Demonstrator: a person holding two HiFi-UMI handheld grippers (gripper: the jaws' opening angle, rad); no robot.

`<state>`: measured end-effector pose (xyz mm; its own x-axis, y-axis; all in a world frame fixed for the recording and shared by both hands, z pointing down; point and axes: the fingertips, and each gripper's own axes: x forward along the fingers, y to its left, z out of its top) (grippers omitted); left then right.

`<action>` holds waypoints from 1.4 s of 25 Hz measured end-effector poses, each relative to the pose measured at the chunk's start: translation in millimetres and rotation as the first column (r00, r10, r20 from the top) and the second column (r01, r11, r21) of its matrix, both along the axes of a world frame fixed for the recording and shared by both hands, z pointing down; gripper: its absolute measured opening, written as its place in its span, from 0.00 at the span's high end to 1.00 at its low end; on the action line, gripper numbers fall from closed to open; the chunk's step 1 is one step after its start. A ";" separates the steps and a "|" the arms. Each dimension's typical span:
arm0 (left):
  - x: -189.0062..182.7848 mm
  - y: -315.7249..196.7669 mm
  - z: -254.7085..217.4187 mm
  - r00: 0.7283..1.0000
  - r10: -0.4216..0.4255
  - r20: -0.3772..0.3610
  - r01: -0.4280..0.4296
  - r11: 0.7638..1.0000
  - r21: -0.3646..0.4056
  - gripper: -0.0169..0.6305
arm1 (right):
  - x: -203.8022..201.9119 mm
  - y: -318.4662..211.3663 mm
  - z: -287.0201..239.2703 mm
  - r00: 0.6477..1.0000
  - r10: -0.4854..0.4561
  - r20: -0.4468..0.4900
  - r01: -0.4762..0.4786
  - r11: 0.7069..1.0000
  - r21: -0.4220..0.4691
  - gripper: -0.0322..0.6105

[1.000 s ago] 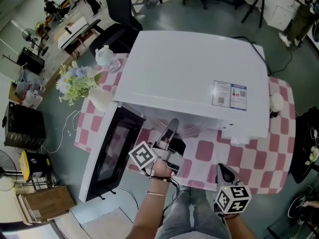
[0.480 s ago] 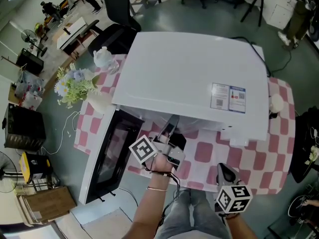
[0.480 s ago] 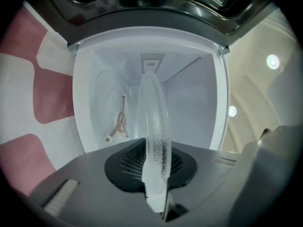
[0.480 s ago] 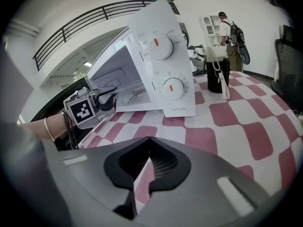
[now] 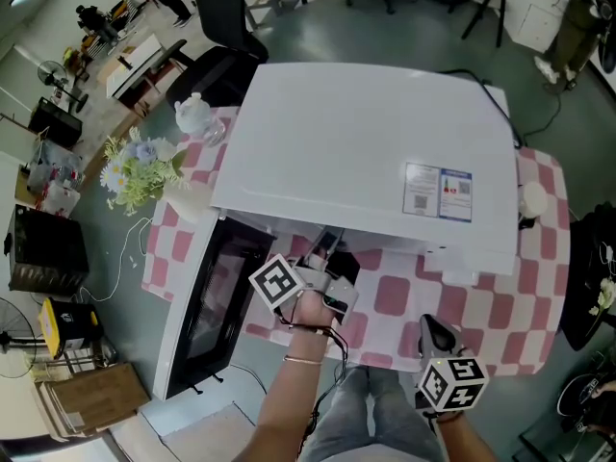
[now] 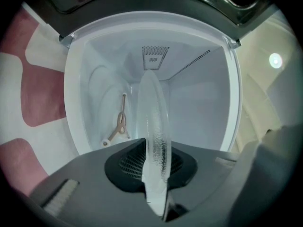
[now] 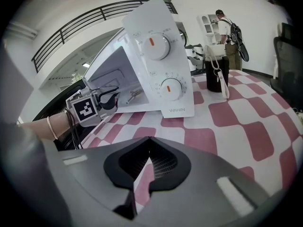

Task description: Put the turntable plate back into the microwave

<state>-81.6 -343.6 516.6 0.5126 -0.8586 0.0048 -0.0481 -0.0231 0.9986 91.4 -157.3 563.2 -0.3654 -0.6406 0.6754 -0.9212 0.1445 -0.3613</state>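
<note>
head view, microwave (image 5: 366, 152) mostly hides turntable plate (image 6: 152, 122)

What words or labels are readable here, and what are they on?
"WAHIN": foot of the control panel of the microwave.
The sticker on the microwave's top: too small to read.
The dial markings: too small to read.
</note>
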 end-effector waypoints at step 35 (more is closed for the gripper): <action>4.6 -27.3 10.0 1.000 -0.002 0.015 0.003 0.998 -0.069 0.91 | -3.1 -9.1 0.7 1.000 0.003 0.022 -0.003 1.000 -0.018 0.94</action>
<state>-77.0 -370.8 526.6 0.5095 -0.8575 0.0721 -0.0632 0.0463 0.9969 88.3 -166.3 563.9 -0.3787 -0.6297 0.6783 -0.9132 0.1353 -0.3843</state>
